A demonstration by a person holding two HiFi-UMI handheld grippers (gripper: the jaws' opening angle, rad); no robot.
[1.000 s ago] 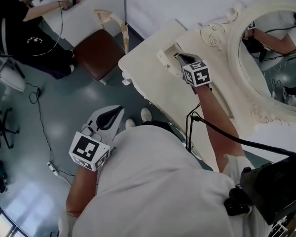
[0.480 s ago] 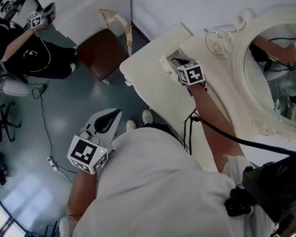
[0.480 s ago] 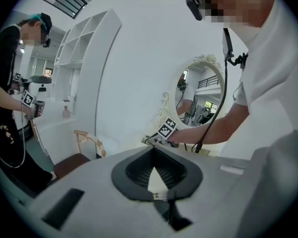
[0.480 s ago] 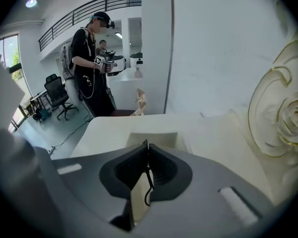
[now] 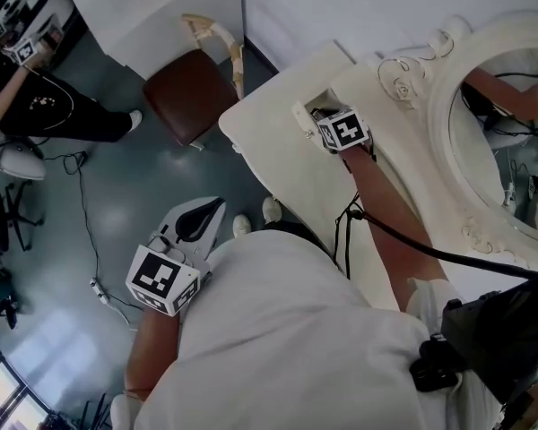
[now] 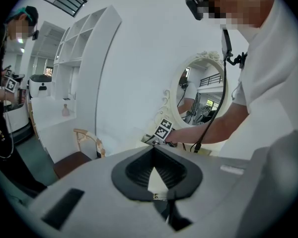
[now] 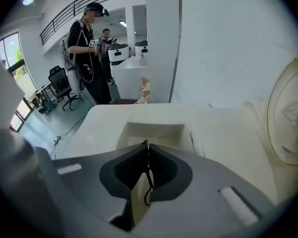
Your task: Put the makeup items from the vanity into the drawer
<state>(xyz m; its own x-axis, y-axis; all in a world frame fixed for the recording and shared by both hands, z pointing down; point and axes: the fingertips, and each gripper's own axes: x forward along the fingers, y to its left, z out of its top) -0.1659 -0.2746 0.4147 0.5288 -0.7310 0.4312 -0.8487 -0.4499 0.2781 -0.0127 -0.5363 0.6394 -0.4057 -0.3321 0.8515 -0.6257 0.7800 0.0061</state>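
Off to the left of the vanity (image 5: pixel 273 155), over the grey floor (image 5: pixel 63 267), a person in black (image 5: pixel 36 97) stands near a wooden chair (image 5: pixel 184 92) with a brown seat. Closer to the vanity's front edge hangs the left gripper (image 5: pixel 217 204). Its fingers are pressed together at the tips with nothing in them, well clear of the worktop. Up on the vanity, the right gripper (image 5: pixel 321 115) sits low over the worktop with its fingers closed tip to tip. There's a thin dark strand in the gap behind the tips, can't tell what it is tbh. The drawer (image 7: pixel 154 128) is open just past those fingertips, pale inner walls showing. Right of that, the big ornate oval mirror (image 5: pixel 511 133) rises off the vanity's back.
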